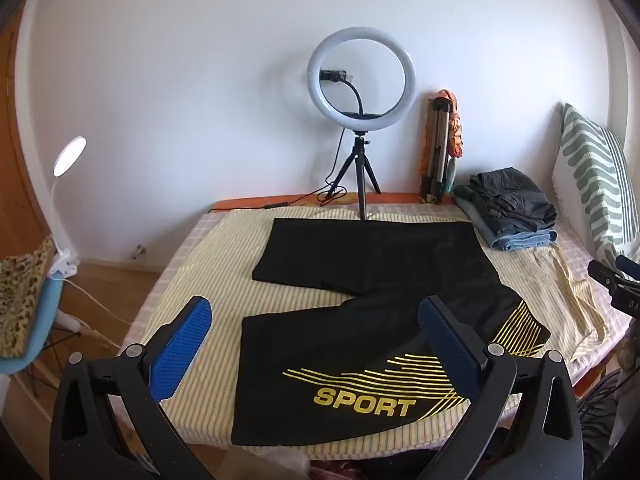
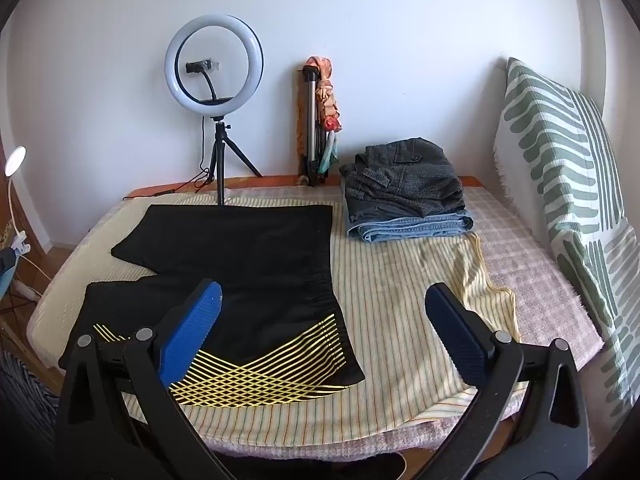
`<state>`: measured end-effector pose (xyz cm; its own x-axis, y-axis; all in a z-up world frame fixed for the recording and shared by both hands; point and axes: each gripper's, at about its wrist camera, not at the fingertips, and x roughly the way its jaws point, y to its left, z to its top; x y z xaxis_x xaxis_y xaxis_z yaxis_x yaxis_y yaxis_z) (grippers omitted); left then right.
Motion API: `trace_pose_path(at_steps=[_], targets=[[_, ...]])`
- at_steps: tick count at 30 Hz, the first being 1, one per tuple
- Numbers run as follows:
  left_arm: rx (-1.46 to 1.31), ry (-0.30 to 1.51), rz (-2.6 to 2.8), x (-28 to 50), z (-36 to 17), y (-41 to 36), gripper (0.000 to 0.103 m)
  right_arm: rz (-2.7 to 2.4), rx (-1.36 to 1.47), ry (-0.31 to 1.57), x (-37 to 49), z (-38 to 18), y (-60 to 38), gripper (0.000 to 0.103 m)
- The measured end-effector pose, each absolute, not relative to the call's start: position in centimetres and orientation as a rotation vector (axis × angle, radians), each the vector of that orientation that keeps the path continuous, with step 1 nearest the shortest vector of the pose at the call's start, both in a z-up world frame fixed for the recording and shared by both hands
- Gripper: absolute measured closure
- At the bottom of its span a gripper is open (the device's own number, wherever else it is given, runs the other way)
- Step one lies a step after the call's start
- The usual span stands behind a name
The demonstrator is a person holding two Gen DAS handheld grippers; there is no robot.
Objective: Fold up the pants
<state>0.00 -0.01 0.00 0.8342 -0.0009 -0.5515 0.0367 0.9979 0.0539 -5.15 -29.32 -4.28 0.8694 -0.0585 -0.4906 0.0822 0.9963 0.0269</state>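
The left gripper (image 1: 316,328) fills the bottom of its view with its blue-padded fingers spread wide and holding nothing. At the far left of that frame a lit clip lamp (image 1: 70,156) is clamped by a blue chair (image 1: 36,320). Toward the centre, black pants (image 1: 360,320) lie flat on a striped yellow sheet (image 1: 208,280) covering a bed. One leg runs across the lower middle with yellow lines and the word "SPORT"; the other runs across the frame further back, and the two spread apart at lower left. Behind them, at upper centre, a ring light (image 1: 362,76) stands on a small tripod, one foot at the fabric's far edge. At right sit folded clothes (image 1: 512,208) and a green-patterned pillow (image 1: 592,176).

The right gripper (image 2: 322,308) is likewise spread and empty, low in its frame, its left finger above the printed waist end, its right finger over bare sheet.

Risks, as a judgement: a pinch taken too deep could catch the loose sheet along with the pants and drag it. Lifting the far leg carelessly could knock the tripod over. Uneven grabs would leave a crooked fold.
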Motion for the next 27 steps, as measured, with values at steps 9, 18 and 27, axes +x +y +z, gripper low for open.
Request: trace_pose_path(at_steps=[9,18,27], targets=[[0.04,0.594,-0.026,0.4,0.6,0.6,0.0,-0.077,0.045,0.51,-5.5,-4.0,-29.2,0.0],[0.047,0.561,-0.014,-0.5,0.6,0.3,0.0,-0.074,0.044,0.503,-5.9,-4.0,-29.1,0.0],[0.046,0.558,-0.016,-0.7,0.8,0.4,0.0,-0.071,0.045,0.503,-6.0,-4.0,-29.1,0.0]])
